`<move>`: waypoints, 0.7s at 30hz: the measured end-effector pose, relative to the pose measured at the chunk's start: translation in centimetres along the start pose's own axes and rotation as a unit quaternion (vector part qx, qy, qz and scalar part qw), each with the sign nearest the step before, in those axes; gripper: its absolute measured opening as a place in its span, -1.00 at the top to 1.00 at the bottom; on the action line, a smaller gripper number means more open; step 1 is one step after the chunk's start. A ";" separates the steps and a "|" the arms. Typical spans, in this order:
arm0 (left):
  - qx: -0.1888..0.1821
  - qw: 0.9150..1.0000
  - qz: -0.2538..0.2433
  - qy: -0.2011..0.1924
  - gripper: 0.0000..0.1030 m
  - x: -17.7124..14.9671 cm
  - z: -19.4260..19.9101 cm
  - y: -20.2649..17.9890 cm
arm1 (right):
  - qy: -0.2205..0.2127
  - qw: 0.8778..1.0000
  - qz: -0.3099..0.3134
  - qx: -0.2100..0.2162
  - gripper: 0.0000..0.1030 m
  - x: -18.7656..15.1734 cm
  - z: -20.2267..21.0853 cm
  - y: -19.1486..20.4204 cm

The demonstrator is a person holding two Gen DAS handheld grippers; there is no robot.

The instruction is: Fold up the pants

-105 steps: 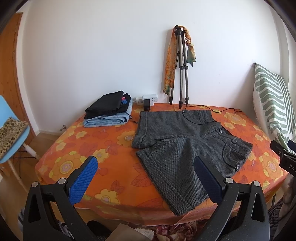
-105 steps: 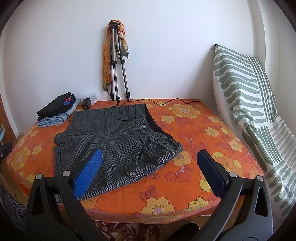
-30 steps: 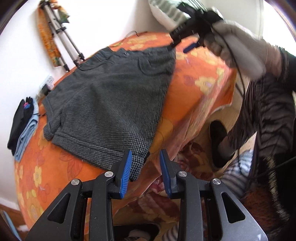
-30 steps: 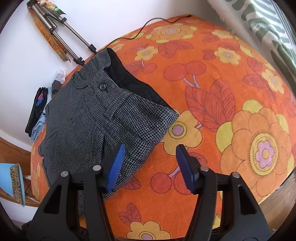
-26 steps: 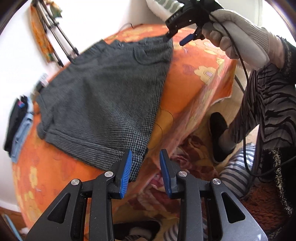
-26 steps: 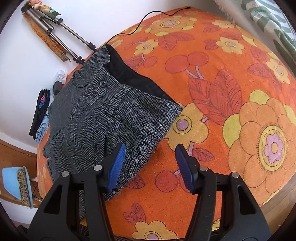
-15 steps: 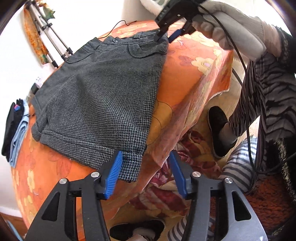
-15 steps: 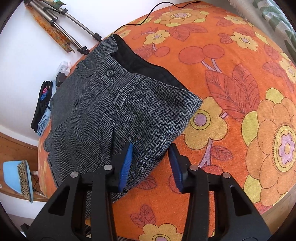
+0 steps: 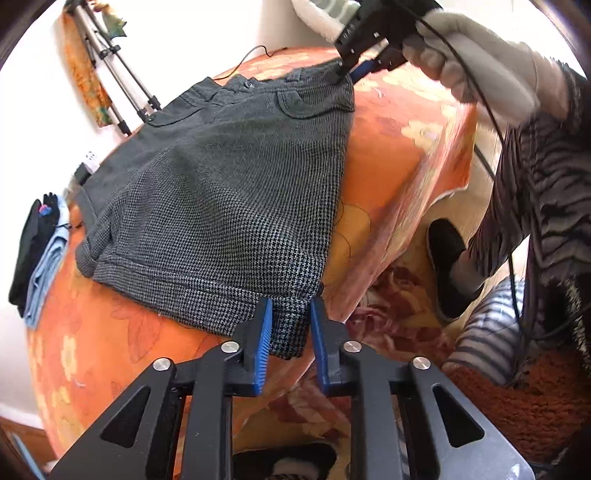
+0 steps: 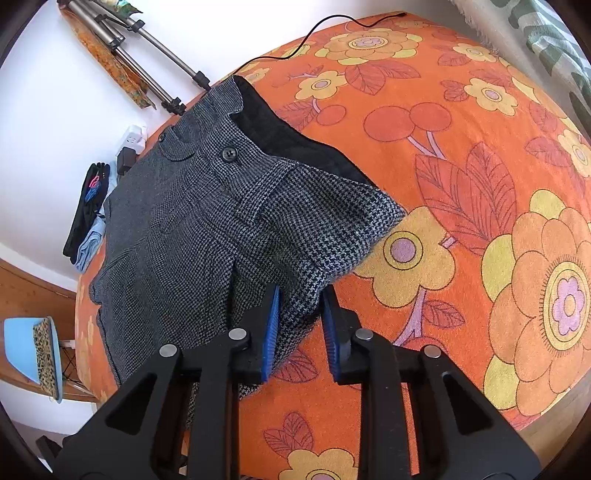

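Two grippers have hold of one pair of grey houndstooth shorts (image 9: 221, 192) that lies spread on the orange flowered bedspread (image 10: 480, 184), near the front edge of the bed. The left gripper (image 9: 290, 332) has just been closing, and its blue pads (image 9: 264, 343) now stand narrow with the near hem corner of the shorts pinched between them, the fabric filling the gap. The right gripper (image 10: 301, 325) has likewise just been closing; its pads (image 10: 271, 332) are drawn in on the near corner of the waistband, where the cloth bunches up and a fold lifts off the bedspread. In the left wrist view the right gripper (image 9: 351, 70) shows at the far end of the shorts, held by a gloved hand (image 9: 476, 70) with a striped sleeve (image 9: 535, 177) behind it and a black cable running down from it. The waistband lies open, showing a dark lining (image 10: 295, 144) and a black button (image 10: 229, 153). Beyond the shorts a folded stack of dark and light blue clothes (image 10: 88, 218) rests at the far corner of the bed, beside a white power strip (image 10: 133, 138). A tripod (image 10: 159, 48) with an orange scarf draped on it leans against the white wall, and a thin black cord (image 10: 332, 26) lies across the far side of the bedspread. A blue chair (image 10: 29, 354) stands off to the left on the floor.
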State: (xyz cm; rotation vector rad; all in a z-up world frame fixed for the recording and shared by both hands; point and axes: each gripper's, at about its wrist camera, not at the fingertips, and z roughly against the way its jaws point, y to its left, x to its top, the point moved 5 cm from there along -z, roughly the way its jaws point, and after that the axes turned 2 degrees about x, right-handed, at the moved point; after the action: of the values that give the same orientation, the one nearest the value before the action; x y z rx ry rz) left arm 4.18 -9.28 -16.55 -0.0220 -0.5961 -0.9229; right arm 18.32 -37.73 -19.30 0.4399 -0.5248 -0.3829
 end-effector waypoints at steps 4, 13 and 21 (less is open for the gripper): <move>-0.007 1.000 0.002 -0.009 0.70 -0.2 0.5 0.1 | -0.003 1.000 -0.001 0.004 0.59 0.1 0.1 0.1; 0.009 0.999 -0.007 -0.033 0.79 0.7 1.9 0.3 | -0.027 0.999 0.005 0.020 0.70 0.9 1.4 0.9; 0.052 0.996 0.013 -0.077 0.81 2.7 4.2 3.0 | -0.056 0.997 0.010 0.046 0.72 2.0 3.4 2.4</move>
State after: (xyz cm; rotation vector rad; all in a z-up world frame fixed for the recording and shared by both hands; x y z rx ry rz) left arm 5.65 -8.33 -11.07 -0.0071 -0.7839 -0.8695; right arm 18.62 -37.62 -14.71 0.5033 -0.6584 -0.3658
